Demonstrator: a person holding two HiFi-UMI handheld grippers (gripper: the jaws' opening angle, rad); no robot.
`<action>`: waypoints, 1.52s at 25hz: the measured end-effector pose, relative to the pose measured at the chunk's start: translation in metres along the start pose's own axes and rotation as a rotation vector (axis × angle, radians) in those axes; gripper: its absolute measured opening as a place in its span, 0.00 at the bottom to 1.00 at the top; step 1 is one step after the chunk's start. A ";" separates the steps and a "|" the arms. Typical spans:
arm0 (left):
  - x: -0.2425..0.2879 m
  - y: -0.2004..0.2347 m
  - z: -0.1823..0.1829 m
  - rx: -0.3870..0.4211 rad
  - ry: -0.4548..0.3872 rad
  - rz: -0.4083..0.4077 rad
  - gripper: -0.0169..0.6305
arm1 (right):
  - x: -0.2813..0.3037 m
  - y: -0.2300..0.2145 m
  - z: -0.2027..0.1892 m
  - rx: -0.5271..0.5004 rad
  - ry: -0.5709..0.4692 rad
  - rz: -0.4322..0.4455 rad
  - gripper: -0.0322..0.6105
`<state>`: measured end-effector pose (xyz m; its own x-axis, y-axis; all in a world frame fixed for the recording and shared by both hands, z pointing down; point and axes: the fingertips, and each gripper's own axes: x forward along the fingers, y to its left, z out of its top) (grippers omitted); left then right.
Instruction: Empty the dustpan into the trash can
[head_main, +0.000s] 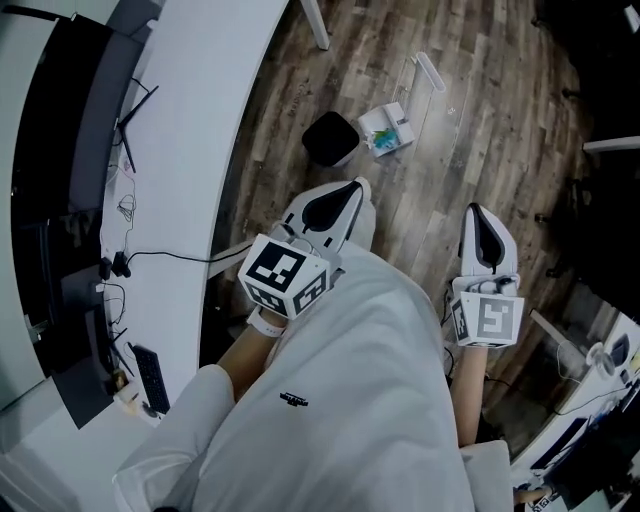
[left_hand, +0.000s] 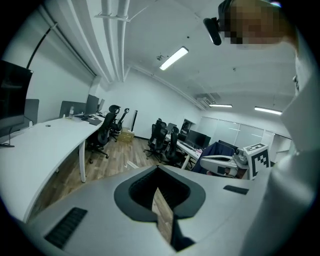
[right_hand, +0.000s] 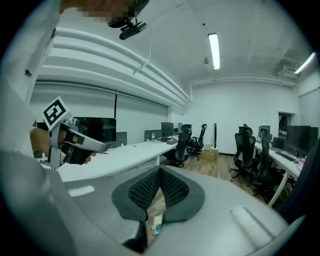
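The left gripper (head_main: 354, 190) and the right gripper (head_main: 480, 212) are both held above the wooden floor (head_main: 480, 120), jaws together and empty; farther off, the dustpan (head_main: 386, 128) with its bright litter lies just right of the black trash can (head_main: 331, 138); a white desk (head_main: 190, 130) runs along the left.

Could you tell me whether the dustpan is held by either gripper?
No, the dustpan lies on the floor beside the trash can, untouched.
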<state>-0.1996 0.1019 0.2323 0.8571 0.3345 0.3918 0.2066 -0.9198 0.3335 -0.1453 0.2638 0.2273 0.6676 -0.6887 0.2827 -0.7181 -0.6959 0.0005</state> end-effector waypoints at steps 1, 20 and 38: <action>0.008 0.011 0.010 -0.003 -0.005 -0.002 0.04 | 0.015 -0.005 0.007 0.003 -0.001 -0.004 0.06; 0.098 0.128 0.091 -0.022 -0.025 -0.012 0.04 | 0.176 -0.047 0.039 0.055 0.061 -0.009 0.06; 0.160 0.147 0.057 -0.127 0.078 0.051 0.04 | 0.263 -0.080 -0.006 0.058 0.201 0.091 0.18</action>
<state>-0.0047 0.0084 0.2949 0.8249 0.3075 0.4743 0.0980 -0.9042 0.4157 0.0866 0.1391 0.3072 0.5443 -0.6987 0.4643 -0.7569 -0.6477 -0.0873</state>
